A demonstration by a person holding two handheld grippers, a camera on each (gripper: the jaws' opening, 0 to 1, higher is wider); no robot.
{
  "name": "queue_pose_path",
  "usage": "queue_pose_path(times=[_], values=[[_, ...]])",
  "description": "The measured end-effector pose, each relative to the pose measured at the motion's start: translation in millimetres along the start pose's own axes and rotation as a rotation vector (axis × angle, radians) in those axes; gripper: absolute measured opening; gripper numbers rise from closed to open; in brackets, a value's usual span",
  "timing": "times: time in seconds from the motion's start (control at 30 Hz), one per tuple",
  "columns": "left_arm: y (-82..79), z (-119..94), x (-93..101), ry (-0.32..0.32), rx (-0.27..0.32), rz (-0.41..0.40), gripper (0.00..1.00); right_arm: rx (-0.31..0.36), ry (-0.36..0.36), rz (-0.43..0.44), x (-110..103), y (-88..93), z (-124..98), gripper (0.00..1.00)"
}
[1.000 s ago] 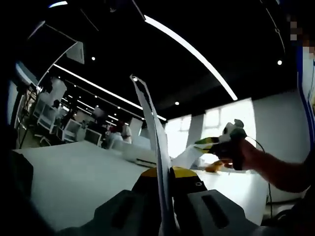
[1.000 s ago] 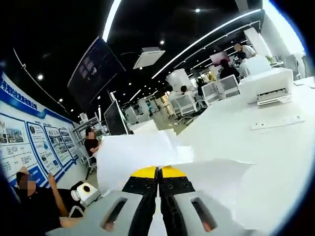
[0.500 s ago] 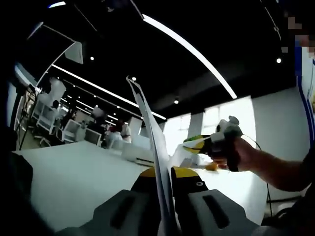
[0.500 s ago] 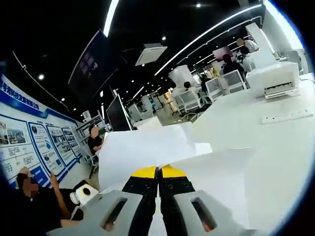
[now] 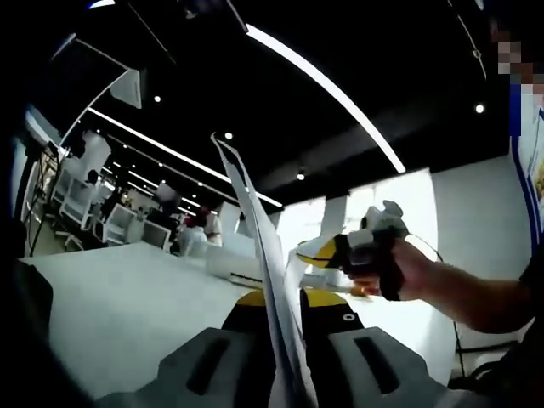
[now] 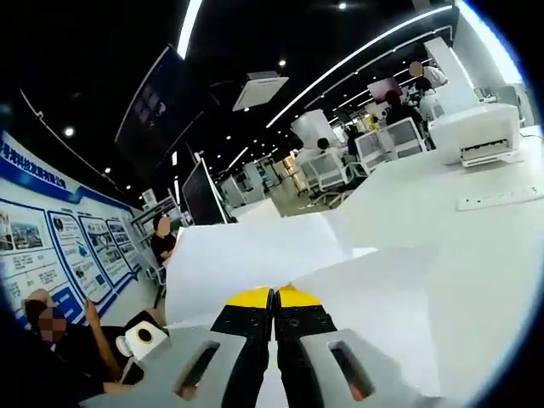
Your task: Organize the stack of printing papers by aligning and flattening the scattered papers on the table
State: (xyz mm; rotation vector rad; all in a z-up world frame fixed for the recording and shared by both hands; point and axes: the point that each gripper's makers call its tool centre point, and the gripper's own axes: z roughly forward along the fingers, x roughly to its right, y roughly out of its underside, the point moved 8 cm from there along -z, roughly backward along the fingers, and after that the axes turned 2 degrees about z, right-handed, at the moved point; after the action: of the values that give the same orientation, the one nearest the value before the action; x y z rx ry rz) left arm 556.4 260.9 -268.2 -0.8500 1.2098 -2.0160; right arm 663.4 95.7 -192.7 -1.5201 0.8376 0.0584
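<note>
here both grippers pinch the papers above the table.

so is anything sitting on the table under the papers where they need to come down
Nothing visible: both grippers hold the papers above bare white table. The power strip and printer sit farther off.

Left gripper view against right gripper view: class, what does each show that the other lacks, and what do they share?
Left gripper view: the paper stack edge-on, rising upright from the left gripper, with the right gripper in a hand.
Right gripper view: the sheets' broad faces above the right gripper's shut tips, plus a printer and power strip.
Shared: papers, white table.
</note>
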Motion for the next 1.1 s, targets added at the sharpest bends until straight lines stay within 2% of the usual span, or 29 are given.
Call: queue_pose_path(times=[0.73, 1.1], values=[[1.5, 2, 1.0, 0.002, -0.015, 0.012, 0.12, -0.013, -0.041, -0.018, -21, 3.9, 22, 0.00], [2.1, 3, 1.5, 0.004, -0.018, 0.019, 0.12, -0.013, -0.093, -0.014, -41, 12.4, 32, 0.00]])
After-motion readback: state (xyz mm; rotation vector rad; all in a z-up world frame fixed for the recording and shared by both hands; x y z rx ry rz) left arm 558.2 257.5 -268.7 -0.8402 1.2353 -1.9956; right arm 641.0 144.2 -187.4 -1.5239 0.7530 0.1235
